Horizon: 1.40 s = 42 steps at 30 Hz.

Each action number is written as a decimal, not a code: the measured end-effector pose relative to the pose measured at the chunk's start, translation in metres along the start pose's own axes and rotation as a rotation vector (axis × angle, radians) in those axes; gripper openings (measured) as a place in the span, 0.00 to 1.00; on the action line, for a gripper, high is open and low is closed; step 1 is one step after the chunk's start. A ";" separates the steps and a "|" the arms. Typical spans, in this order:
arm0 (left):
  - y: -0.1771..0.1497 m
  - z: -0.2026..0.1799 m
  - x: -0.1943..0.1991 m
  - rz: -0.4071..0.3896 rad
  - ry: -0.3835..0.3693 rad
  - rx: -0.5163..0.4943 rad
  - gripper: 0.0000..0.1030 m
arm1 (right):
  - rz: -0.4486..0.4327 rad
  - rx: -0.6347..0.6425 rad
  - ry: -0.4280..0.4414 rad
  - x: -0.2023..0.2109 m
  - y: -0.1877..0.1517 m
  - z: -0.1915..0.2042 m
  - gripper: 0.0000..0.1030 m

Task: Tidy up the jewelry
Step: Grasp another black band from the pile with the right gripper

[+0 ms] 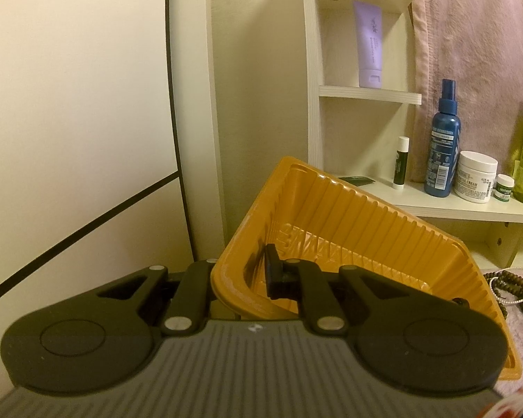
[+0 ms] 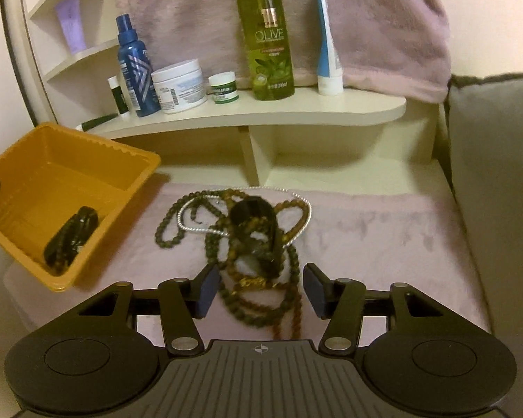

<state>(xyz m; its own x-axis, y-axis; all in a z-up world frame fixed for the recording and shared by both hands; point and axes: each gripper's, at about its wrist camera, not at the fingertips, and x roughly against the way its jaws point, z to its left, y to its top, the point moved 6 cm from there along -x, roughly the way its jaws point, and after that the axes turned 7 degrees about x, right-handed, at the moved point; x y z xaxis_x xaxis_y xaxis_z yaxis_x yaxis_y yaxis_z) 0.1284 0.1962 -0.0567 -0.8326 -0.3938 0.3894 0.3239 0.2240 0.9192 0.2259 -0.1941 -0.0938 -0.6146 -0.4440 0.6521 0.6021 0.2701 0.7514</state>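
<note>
Left claw (image 1: 240, 278) was clamped on the near-left wall of the orange plastic tray (image 1: 348, 230), one finger inside, one outside. Tray was held tilted, far edge raised, open side turned toward the jewelry; judged as done to steady it and present the opening for drop-offs.

Right claw (image 2: 259, 292) was spread wide, nothing gripped, pads (image 2: 207, 291) straddling the near end of the jewelry pile (image 2: 247, 230). Pile was laid on the pink fleece cloth (image 2: 383, 244) covering the table, just right of the tray. Tangled in it: dark beaded strands (image 2: 177, 226), a brown beaded necklace (image 2: 293, 313) trailing toward the claw, a silver chain (image 2: 191, 224) looped over the far side, and a dark bracelet-like piece (image 2: 258, 230) on top. Exact count could not be told from the tangle.

One dark beaded bracelet (image 2: 71, 238) was already seen in the tray's near corner, so the task was judged partly done, most pieces left on the cloth.

Next grab judged tricky: strands overlap, so closing on one would likely drag others.

Behind, on the white shelf (image 2: 296, 111): blue spray bottle (image 2: 136, 69), white cream jar (image 2: 179, 87), green olive bottle (image 2: 266, 41). Not involved.
</note>
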 end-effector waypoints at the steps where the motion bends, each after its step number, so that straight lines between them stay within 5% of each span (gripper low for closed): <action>1: 0.000 0.000 0.000 0.001 0.000 -0.001 0.11 | -0.004 0.010 0.005 -0.002 0.001 -0.001 0.53; 18: 0.000 0.000 -0.002 0.009 0.006 -0.018 0.11 | -0.007 0.145 0.019 -0.045 0.008 0.004 0.51; 26: 0.001 0.000 -0.003 0.010 0.007 -0.018 0.11 | -0.019 0.174 0.008 -0.048 0.007 0.006 0.26; 31: 0.001 -0.001 -0.003 0.009 0.007 -0.019 0.11 | -0.010 0.122 0.027 -0.046 0.007 0.004 0.17; 42: 0.001 -0.001 -0.002 0.008 0.006 -0.023 0.11 | -0.032 -0.090 0.076 -0.031 0.008 -0.011 0.17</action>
<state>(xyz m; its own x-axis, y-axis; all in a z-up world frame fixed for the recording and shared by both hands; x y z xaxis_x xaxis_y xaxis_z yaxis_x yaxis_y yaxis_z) 0.1309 0.1965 -0.0570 -0.8275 -0.3972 0.3969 0.3407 0.2068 0.9172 0.2553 -0.1871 -0.1087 -0.5954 -0.5158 0.6160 0.6285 0.1786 0.7571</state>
